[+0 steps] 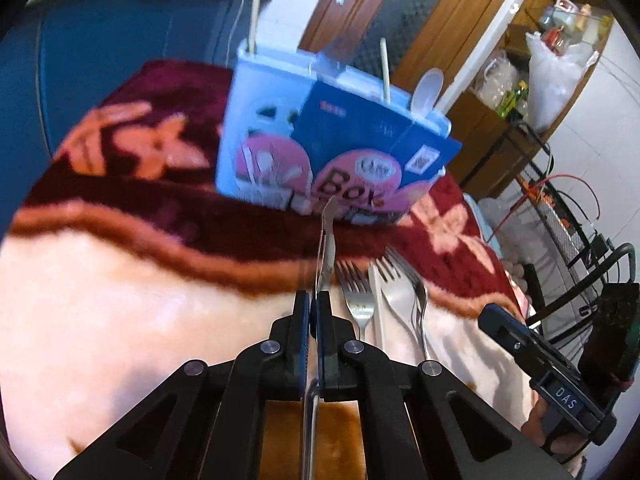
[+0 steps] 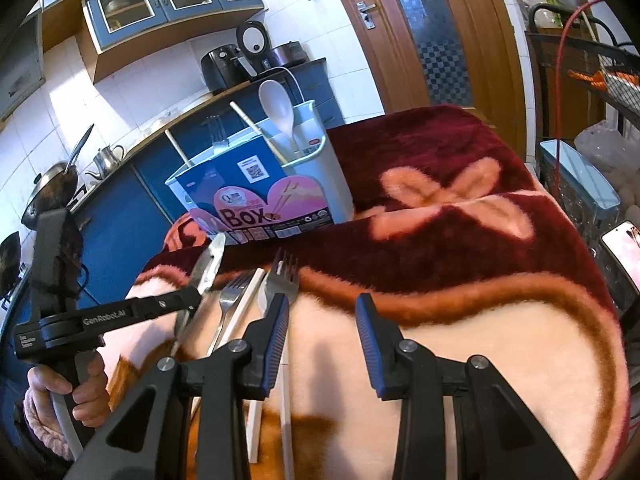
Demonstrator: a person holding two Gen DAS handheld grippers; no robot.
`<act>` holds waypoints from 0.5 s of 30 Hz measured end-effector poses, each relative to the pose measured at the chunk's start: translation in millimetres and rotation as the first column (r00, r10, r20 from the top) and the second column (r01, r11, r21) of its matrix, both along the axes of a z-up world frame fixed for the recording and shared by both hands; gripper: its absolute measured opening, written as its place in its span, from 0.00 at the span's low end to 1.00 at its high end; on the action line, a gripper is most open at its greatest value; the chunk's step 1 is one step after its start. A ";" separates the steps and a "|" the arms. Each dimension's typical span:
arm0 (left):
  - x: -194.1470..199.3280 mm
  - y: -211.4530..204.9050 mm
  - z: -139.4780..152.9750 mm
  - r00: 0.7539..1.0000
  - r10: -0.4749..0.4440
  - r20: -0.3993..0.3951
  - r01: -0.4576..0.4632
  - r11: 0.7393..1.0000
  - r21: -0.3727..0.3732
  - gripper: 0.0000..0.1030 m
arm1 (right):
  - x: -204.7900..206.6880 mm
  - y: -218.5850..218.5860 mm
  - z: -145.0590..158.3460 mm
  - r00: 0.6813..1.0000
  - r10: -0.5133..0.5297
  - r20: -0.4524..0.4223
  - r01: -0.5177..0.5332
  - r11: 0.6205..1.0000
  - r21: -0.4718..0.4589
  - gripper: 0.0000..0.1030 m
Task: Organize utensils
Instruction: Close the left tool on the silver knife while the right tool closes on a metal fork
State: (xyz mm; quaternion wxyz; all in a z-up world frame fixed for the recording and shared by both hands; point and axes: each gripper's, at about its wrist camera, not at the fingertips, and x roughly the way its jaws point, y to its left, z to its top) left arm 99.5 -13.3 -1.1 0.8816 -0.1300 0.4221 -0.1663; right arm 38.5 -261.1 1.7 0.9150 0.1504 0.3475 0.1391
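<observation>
So the table is covered with a fuzzy blanket (image 2: pixel 460 200), dark red with pink flowers and a cream patch at the near edge. It's a kitchen: blue cabinets (image 2: pixel 120 232), white tile, a wok (image 2: pixel 52 188) and kettle (image 2: pixel 106 158) on the counter, and a wooden door (image 2: pixel 400 32) behind.

The left gripper (image 1: pixel 313 300) has its fingers clenched on a butter knife (image 1: pixel 327 236), shiny steel, blade pointing toward the utensil box (image 2: pixel 256 188). That box is a blue and pink carton near the far edge, with a white rice paddle (image 2: pixel 278 112) and chopsticks (image 2: pixel 256 130) sticking up out of it.

Two forks (image 1: pixel 358 292) and a white chopstick (image 1: pixel 378 304) lie near the near edge, just beside the knife. The right gripper (image 2: pixel 322 316) has its fingers released, nothing between them
</observation>
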 end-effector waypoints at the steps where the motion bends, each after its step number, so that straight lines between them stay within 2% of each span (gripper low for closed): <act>1: -2.1 2.0 3.3 1.000 0.008 0.020 -0.008 1.000 0.004 0.03 | 0.4 2.0 0.8 1.000 0.004 -0.001 -0.004 1.000 -0.005 0.37; 9: -12.6 26.4 19.7 0.990 0.065 0.125 -0.065 0.998 -0.011 0.03 | 16.4 25.8 6.6 0.996 0.063 -0.059 -0.066 0.997 -0.047 0.37; 15: -16.1 38.6 18.6 0.985 0.092 0.143 -0.087 0.995 -0.041 0.03 | 35.5 45.2 3.1 0.987 0.093 -0.134 -0.105 0.991 -0.086 0.37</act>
